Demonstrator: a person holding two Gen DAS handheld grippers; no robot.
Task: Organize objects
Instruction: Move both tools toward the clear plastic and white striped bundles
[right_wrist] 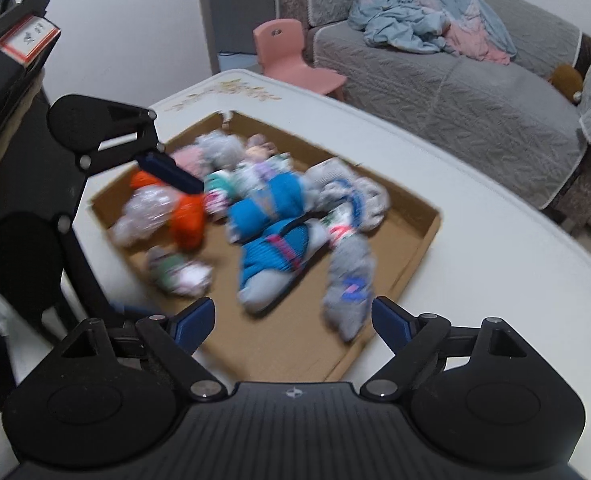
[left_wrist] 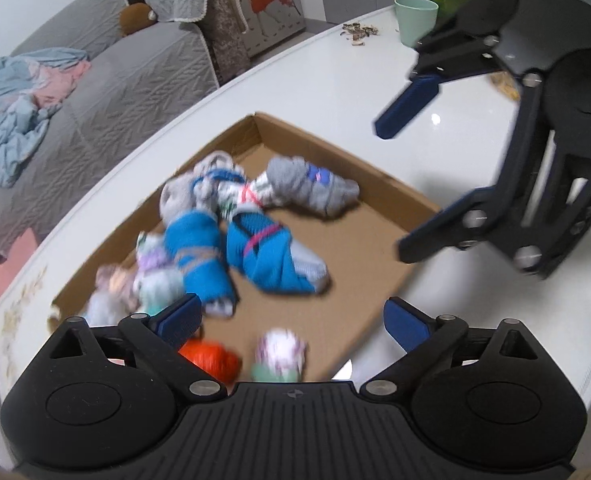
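- We can read no writing: a red-and-white label (right_wrist: pixel 29 38) on a dark box up left of our right gripper carries marks too small to make out.
- We work over a glossy white table (left_wrist: pixel 335 80) with a faint floral print along one edge.
- Beyond the table stands a grey quilted sofa (right_wrist: pixel 455 92) with a heap of blue and pink bedding (right_wrist: pixel 427 20), and a small pink chair (right_wrist: pixel 291 56) beside it.
- A mint green cup (left_wrist: pixel 415 20) stands on the table far ahead of our left gripper, with small scraps (left_wrist: pixel 357 34) near it.
- A shallow cardboard tray (left_wrist: pixel 355 240) lies just ahead of both tools, holding knotted sock bundles: two bright blue ones (left_wrist: pixel 271 256) in the middle, grey ones (left_wrist: pixel 307 188) behind them, an orange one (left_wrist: pixel 211 360) and pale patterned ones (left_wrist: pixel 281 354) nearest our left tool.
- Our left gripper (left_wrist: pixel 291 320) hangs over the tray's near end, its jaws spread wide with nothing between them.
- Our right gripper (right_wrist: pixel 293 320) is likewise spread wide and empty, a grey bundle (right_wrist: pixel 349 284) just ahead of its fingers.
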